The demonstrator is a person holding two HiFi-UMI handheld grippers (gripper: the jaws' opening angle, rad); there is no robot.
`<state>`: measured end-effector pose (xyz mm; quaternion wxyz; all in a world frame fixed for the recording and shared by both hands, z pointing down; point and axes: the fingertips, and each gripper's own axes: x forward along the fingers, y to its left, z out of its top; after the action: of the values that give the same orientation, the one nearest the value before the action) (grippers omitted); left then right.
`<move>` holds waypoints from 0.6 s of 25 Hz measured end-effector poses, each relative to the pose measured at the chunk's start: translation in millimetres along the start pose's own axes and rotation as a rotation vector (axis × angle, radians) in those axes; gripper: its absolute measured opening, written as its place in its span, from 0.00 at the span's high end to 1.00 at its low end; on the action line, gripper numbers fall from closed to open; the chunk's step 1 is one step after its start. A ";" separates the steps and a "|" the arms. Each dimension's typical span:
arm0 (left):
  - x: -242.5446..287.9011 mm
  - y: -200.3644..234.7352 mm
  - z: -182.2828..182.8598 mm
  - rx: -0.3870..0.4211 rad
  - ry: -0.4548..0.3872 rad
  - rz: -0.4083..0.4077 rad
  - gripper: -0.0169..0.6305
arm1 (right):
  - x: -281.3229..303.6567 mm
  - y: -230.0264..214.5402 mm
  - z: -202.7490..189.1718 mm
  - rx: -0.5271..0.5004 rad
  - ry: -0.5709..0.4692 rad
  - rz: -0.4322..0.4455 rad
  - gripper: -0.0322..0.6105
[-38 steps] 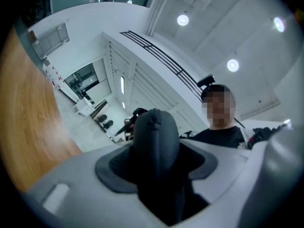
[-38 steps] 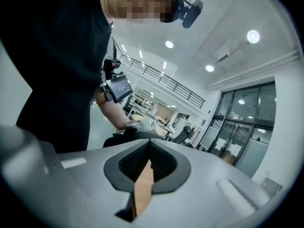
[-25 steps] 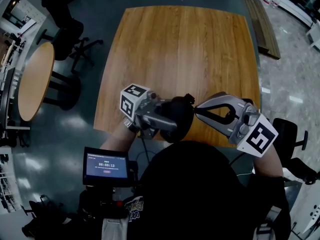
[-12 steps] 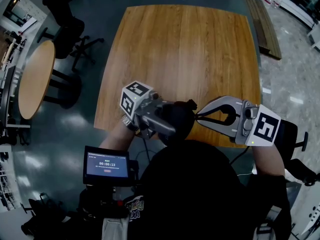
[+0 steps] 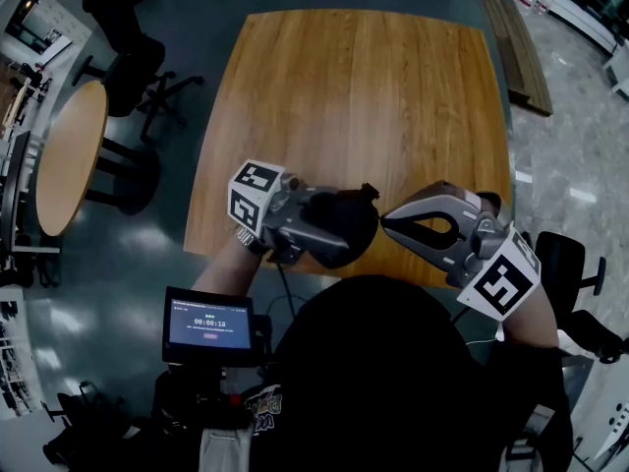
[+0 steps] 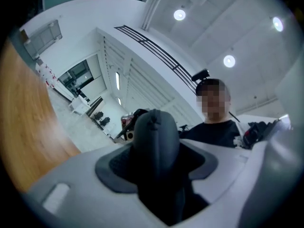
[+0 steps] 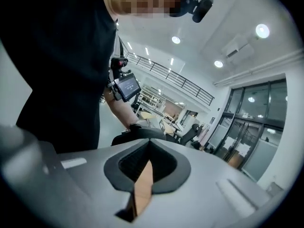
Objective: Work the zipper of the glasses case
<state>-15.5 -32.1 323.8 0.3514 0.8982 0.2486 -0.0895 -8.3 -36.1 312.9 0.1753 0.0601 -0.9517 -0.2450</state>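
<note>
Wooden table point(image 5: 393, 87) below. Left gripper point(image 5: 332, 220) spread wide, clamping dark glasses case point(image 5: 356, 226) above near edge. Right gripper point(image 5: 386, 222) pressed shut, seemingly empty, tip just beside case. Risk: misses small zipper pull; tug twists case in clamp.

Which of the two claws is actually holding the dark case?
The left claw, at the head view's left: its jaws clamp the dark glasses case. The right claw is shut beside it, with nothing visible between its jaws.
</note>
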 end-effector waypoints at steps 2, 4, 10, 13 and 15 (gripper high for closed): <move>0.6 -2.5 -1.8 0.004 0.021 -0.007 0.57 | -1.5 3.9 2.1 0.024 -0.020 0.029 0.95; 1.0 -4.5 -1.8 -0.010 0.032 -0.016 0.57 | -4.1 4.6 3.8 0.042 -0.038 0.061 0.95; -4.9 17.5 -2.5 0.039 0.055 0.117 0.57 | -3.0 1.5 -5.8 -0.169 0.158 0.025 0.95; -3.5 13.1 -1.8 0.024 0.023 0.106 0.57 | -5.1 -0.1 -2.6 -0.149 0.123 0.012 0.95; -3.1 11.5 0.6 0.005 0.001 0.088 0.57 | -6.6 -4.5 0.1 -0.086 0.067 -0.009 0.95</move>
<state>-12.4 -40.9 331.1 0.3527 0.9092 0.2086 -0.0743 -2.1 -38.6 308.6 0.2086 0.0648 -0.9335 -0.2842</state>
